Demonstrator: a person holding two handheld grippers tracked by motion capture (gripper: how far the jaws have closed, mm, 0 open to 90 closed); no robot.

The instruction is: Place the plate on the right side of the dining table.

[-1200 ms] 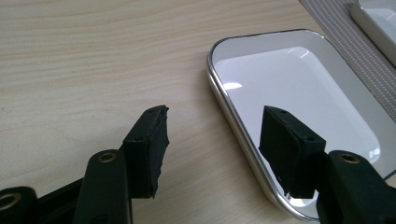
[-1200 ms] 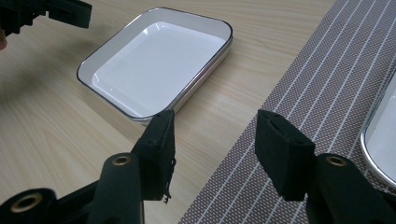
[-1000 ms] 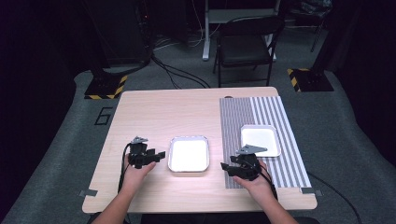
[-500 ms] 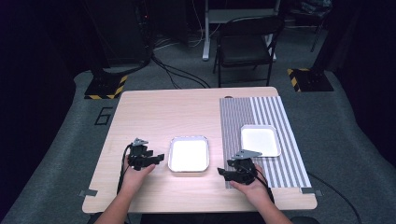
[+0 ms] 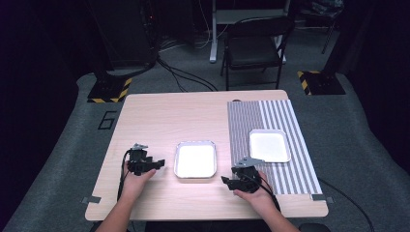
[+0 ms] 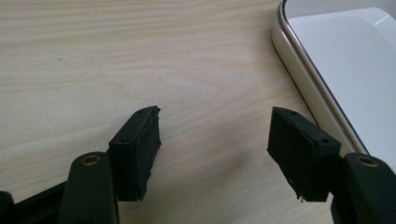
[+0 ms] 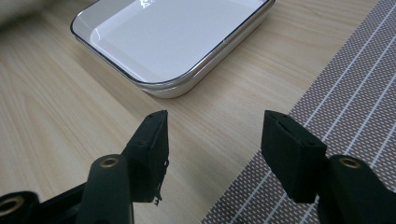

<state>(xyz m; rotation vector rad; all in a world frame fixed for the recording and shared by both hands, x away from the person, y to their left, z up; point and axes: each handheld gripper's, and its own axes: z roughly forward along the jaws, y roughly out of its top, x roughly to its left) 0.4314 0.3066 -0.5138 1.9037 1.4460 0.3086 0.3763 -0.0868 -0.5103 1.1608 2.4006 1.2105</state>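
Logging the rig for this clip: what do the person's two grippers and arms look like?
Both the left gripper and the right gripper are black, each with two blocky, square-ended jaws on arms with brass-coloured rivets. A grey three-cornered plate tops each, and a black cable trails back. Forearms are bare, no sleeves.

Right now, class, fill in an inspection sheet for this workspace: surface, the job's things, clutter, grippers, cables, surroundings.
Surface: light wooden table, with a striped mat over its right part.
Job's things: empty white tray on bare wood between the grippers; second empty tray on the mat.
Clutter: nothing seen.
Grippers: left gripper open beside the near tray's left rim, nothing between its fingers; its jaws have just been opening. Right gripper open over the mat's edge, holding nothing; also just opening.
Cables: one trails from each gripper; more lie on the floor beyond the table.
Surroundings: dark room, folding chair, grey floor.
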